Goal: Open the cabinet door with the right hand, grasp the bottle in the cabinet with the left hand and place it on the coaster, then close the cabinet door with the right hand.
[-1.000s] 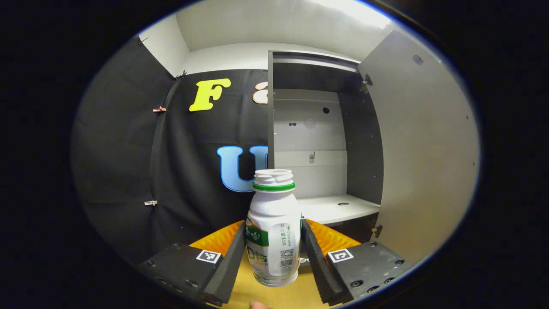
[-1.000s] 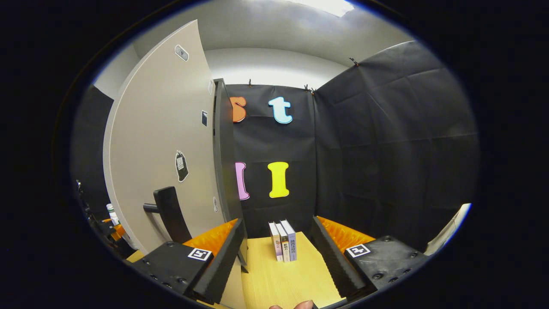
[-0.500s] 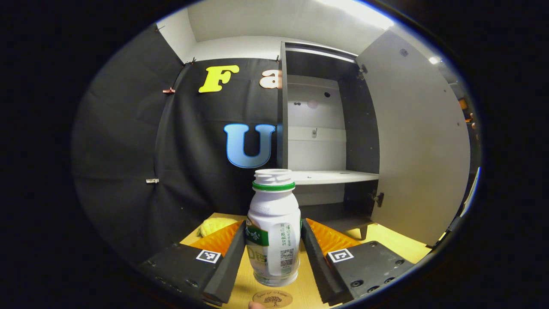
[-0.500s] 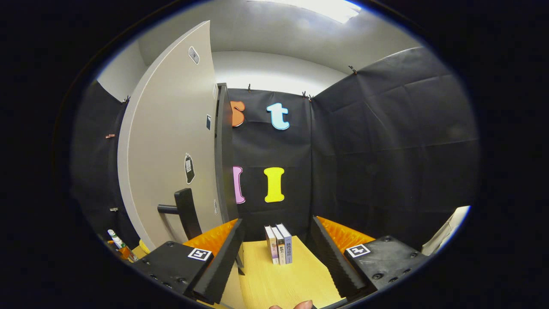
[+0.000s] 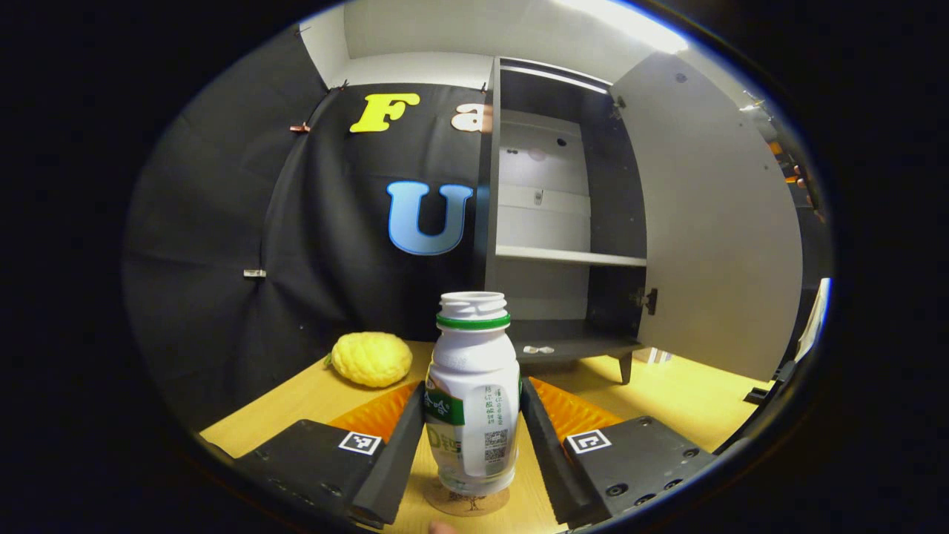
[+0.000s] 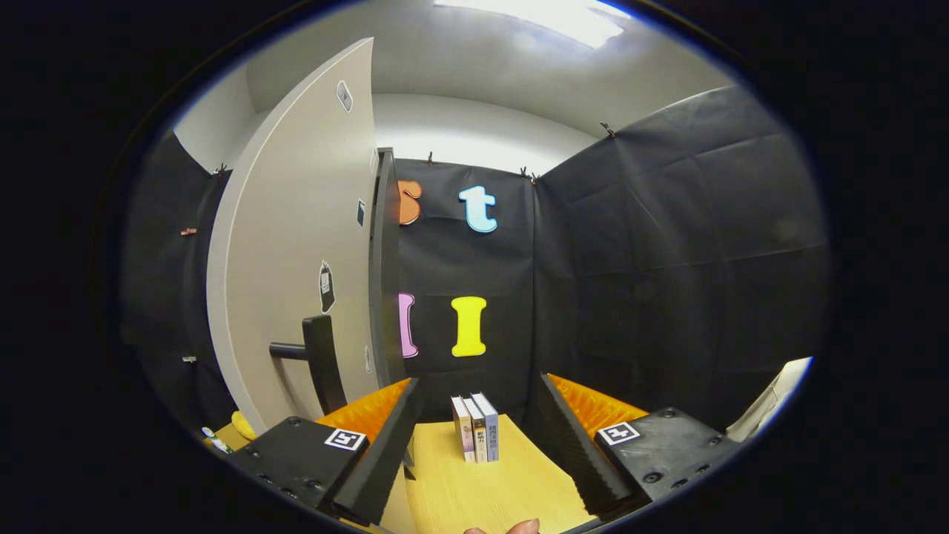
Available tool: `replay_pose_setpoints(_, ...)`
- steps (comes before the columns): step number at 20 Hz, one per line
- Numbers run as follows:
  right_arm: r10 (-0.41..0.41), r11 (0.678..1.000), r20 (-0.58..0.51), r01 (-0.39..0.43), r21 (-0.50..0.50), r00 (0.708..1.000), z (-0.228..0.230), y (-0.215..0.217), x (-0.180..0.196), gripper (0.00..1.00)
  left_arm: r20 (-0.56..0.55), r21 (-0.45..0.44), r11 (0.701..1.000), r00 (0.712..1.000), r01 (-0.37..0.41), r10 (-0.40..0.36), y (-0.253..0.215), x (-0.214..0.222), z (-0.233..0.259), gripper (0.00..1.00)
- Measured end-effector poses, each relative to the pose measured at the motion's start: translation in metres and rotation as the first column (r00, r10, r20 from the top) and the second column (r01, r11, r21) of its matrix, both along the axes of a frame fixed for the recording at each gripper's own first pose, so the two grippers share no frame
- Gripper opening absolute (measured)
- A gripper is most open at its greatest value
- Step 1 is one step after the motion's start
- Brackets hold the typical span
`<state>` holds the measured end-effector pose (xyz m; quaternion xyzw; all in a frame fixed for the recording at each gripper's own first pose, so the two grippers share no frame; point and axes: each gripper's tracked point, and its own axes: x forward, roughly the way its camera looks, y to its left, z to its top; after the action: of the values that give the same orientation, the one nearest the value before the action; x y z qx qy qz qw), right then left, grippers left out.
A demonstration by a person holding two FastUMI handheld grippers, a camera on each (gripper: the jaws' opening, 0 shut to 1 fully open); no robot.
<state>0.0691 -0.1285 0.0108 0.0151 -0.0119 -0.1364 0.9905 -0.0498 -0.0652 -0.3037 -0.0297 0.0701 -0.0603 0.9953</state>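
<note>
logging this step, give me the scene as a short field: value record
left claw: shut on bottle
bottle: upright, uncapped, over the coaster; contact unclear
cabinet door: open
cabinet shelf: bare
right claw: open, holds nothing, beside the door handle
table: yellow bumpy fruit, three books

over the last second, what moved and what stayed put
The left gripper has carried the bottle down and away from the cabinet, to just above or onto the coaster; the table and a yellow fruit came into sight. It stays shut on the bottle. The right gripper stays open by the open door, having barely shifted.
</note>
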Motion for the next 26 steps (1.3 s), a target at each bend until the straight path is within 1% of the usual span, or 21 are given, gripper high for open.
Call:
replay_pose_setpoints(1,0.002,1.0,0.005,-0.002,-0.006,1.0,0.0,-0.001,0.0,0.97,-0.019,0.015,1.0,1.0,-0.003,0.004,0.001,0.0,-0.012,0.76)
replay_pose_setpoints(3,0.002,1.0,0.005,-0.002,-0.016,1.0,-0.003,-0.004,0.0,0.98,-0.013,0.03,1.0,1.0,0.0,0.001,-0.001,0.0,-0.022,0.76)
replay_pose_setpoints(7,-0.003,1.0,0.013,0.004,-0.012,1.0,-0.01,-0.006,0.002,0.98,-0.001,0.026,1.0,1.0,0.003,-0.003,-0.007,0.008,-0.032,0.76)
replay_pose_setpoints(11,-0.005,1.0,0.022,0.006,-0.022,1.0,-0.008,-0.008,0.005,0.97,-0.022,0.028,0.999,0.999,-0.028,0.028,-0.003,0.009,-0.041,0.78)
replay_pose_setpoints(15,-0.006,1.0,0.019,0.007,-0.025,1.0,-0.008,-0.008,0.006,0.98,-0.051,0.017,1.0,0.999,-0.016,0.017,-0.005,0.002,-0.047,0.79)
replay_pose_setpoints(16,-0.001,1.0,0.016,0.001,-0.019,1.0,-0.01,-0.006,0.007,0.98,-0.052,0.009,1.0,0.999,-0.016,0.016,-0.005,-0.001,-0.046,0.8)
replay_pose_setpoints(19,0.005,1.0,0.006,-0.005,-0.013,1.0,-0.011,-0.005,0.007,0.98,-0.06,-0.017,1.0,0.998,-0.016,0.015,-0.006,-0.008,-0.04,0.89)
replay_pose_setpoints(21,0.01,1.0,0.002,-0.01,-0.002,1.0,-0.011,-0.002,0.006,0.98,-0.066,-0.014,1.0,0.998,-0.019,0.018,-0.006,-0.01,-0.034,0.95)
replay_pose_setpoints(24,0.016,1.0,-0.008,-0.016,0.016,1.0,-0.01,0.0,0.005,0.98,-0.082,0.004,1.0,0.996,-0.028,0.029,-0.005,-0.013,-0.026,0.95)
replay_pose_setpoints(26,0.015,1.0,-0.018,-0.015,0.026,1.0,-0.01,0.0,0.004,0.98,-0.068,0.016,0.999,0.997,-0.031,0.032,-0.004,-0.016,-0.009,0.95)
